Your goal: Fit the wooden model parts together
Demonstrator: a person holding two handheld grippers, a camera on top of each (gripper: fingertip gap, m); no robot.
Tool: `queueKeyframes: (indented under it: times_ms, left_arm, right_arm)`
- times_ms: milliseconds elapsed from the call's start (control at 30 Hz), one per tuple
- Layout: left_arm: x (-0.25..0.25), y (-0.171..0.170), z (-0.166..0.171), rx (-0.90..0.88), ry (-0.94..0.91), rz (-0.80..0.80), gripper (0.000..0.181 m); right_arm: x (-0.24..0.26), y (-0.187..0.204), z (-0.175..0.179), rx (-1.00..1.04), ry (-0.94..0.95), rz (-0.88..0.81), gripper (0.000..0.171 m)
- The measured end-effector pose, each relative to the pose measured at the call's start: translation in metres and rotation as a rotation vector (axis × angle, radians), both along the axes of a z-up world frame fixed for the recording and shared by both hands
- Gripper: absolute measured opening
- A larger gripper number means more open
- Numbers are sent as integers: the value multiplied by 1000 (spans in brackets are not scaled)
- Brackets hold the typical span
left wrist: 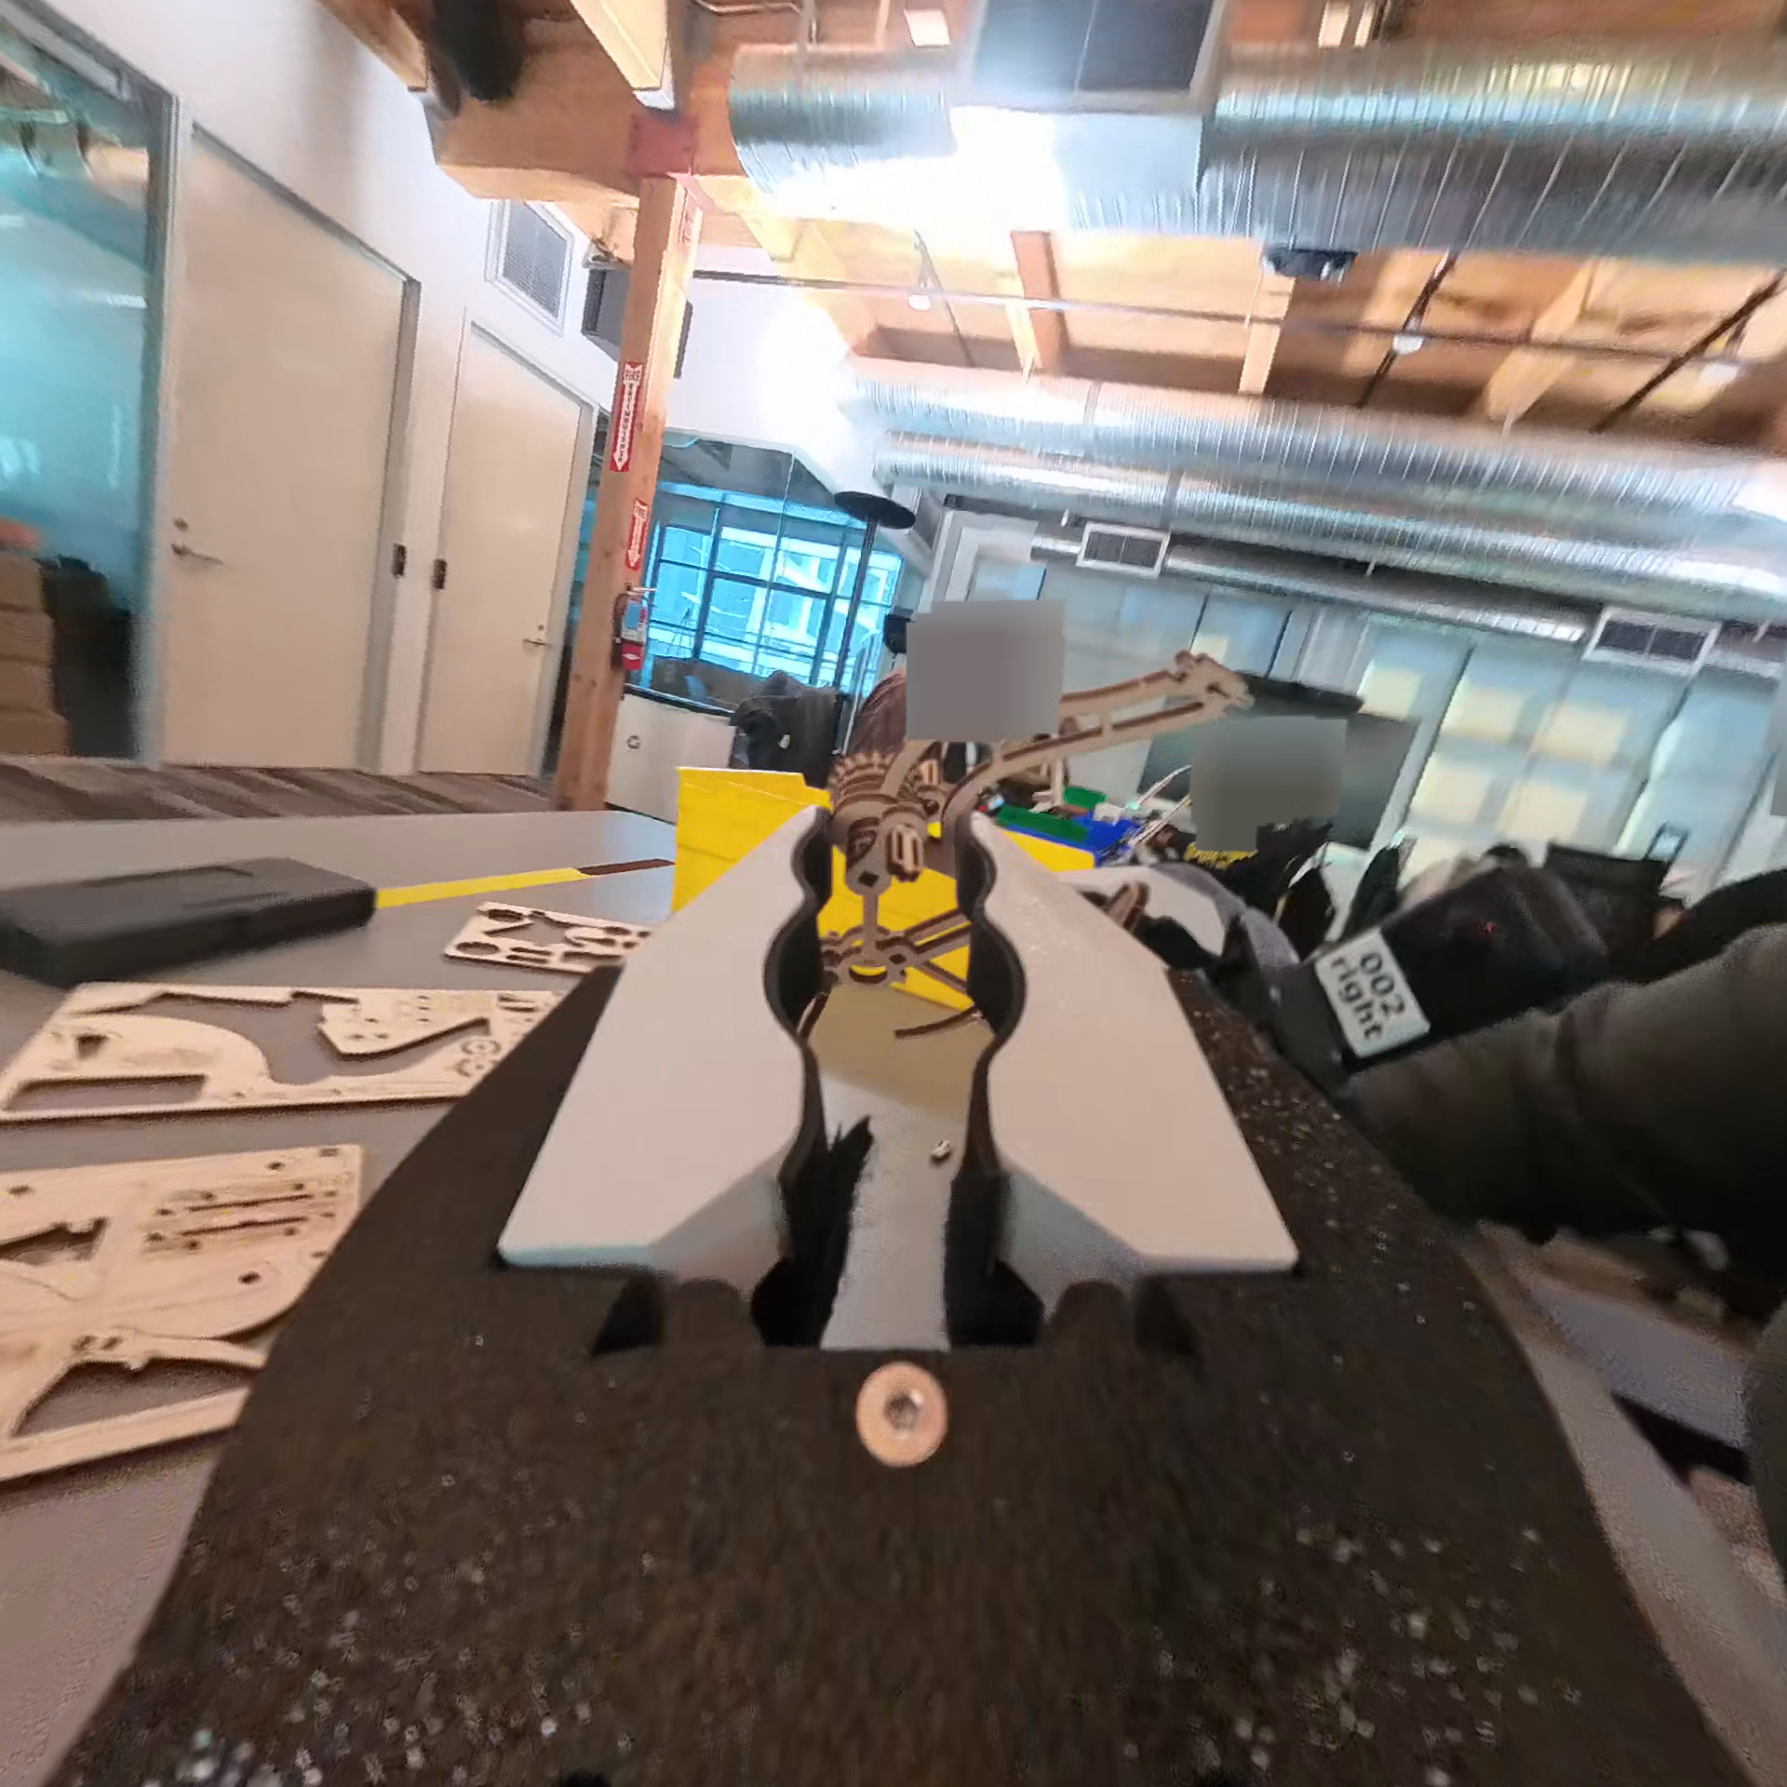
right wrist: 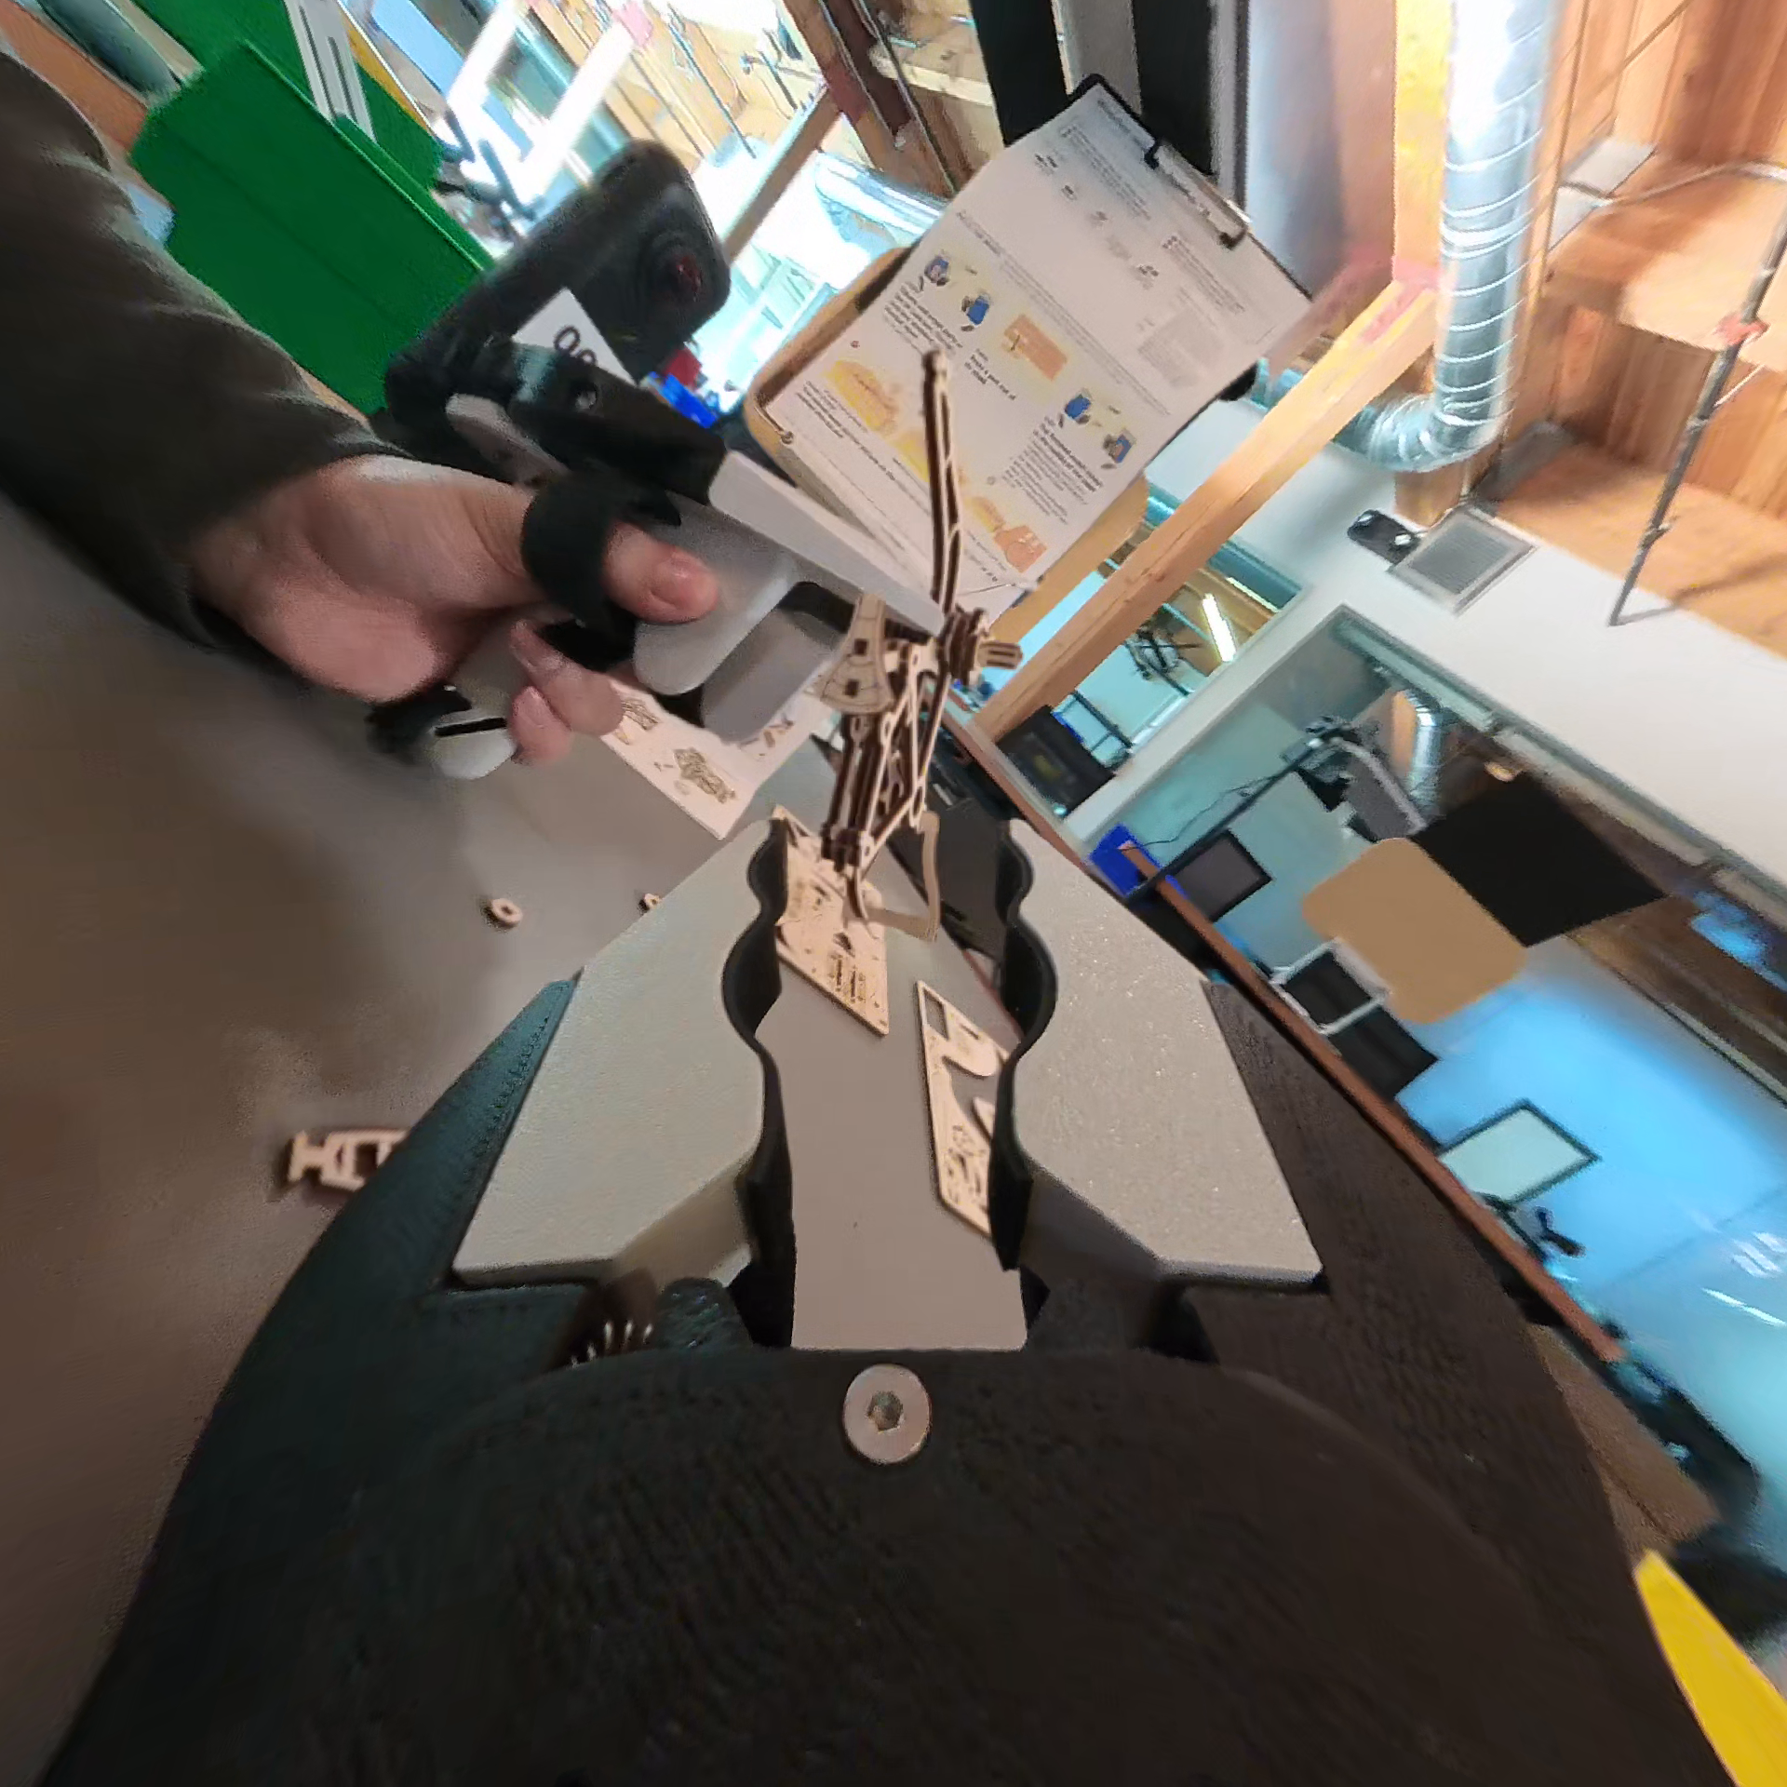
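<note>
The wooden model (left wrist: pixel 1141 698) is a dark brown lattice frame with a round toothed part and a long arm that points up and to the right. My left gripper (left wrist: pixel 890 841) is shut on it at the toothed end and holds it above the grey table (left wrist: pixel 406 851). In the right wrist view the model (right wrist: pixel 899 720) stands upright at the tips of the hand-held left gripper (right wrist: pixel 870 629). My right gripper (right wrist: pixel 890 856) is open, with its tips on either side of the model's lower end. I cannot tell whether they touch it.
Pale wooden part sheets (left wrist: pixel 193 1049) lie on the table at the left, beside a black case (left wrist: pixel 174 919). A yellow bin (left wrist: pixel 735 841) stands behind. A clipboard with instructions (right wrist: pixel 1044 319), a green bin (right wrist: pixel 290 213) and small loose wooden pieces (right wrist: pixel 338 1156) are nearby. The left gripper's tips are roughly 7 cm from the right gripper's. The left tips stand about 30 cm off the black case (left wrist: pixel 174 919).
</note>
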State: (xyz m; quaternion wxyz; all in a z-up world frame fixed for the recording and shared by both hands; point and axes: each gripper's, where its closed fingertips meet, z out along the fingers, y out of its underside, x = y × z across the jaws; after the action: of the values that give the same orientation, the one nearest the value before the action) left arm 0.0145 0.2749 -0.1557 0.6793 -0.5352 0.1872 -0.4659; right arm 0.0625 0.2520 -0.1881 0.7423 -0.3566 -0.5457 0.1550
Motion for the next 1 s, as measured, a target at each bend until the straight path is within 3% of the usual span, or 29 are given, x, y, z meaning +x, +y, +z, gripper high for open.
queueKeyframes:
  times_ms: [100, 300, 467, 700, 800, 900, 1000]
  left_arm:
    - [-1, 0, 1, -63, -77, -37, 22]
    - [1, -4, 3, -90, -119, -69, 22]
    - [0, -4, -2, -124, -127, -95, 24]
    - [-7, -5, -8, -47, 40, 13, 71]
    - [-12, -6, -8, 87, 187, 117, 75]
    - [-16, -6, -4, 246, 296, 245, 75]
    - [-12, -10, -5, 304, 341, 268, 73]
  right_arm:
    - [-11, 3, 2, 52, -9, -80, 40]
    - [-21, 1, 10, 102, 7, -149, 10]
    - [-18, 6, 13, 32, 4, -169, 8]
    - [-3, 25, 9, -96, -42, -208, 7]
    - [3, 34, -4, -197, -163, -205, 7]
    - [12, 45, -22, -429, -302, -232, 7]
    - [25, 54, -37, -647, -413, -285, 7]
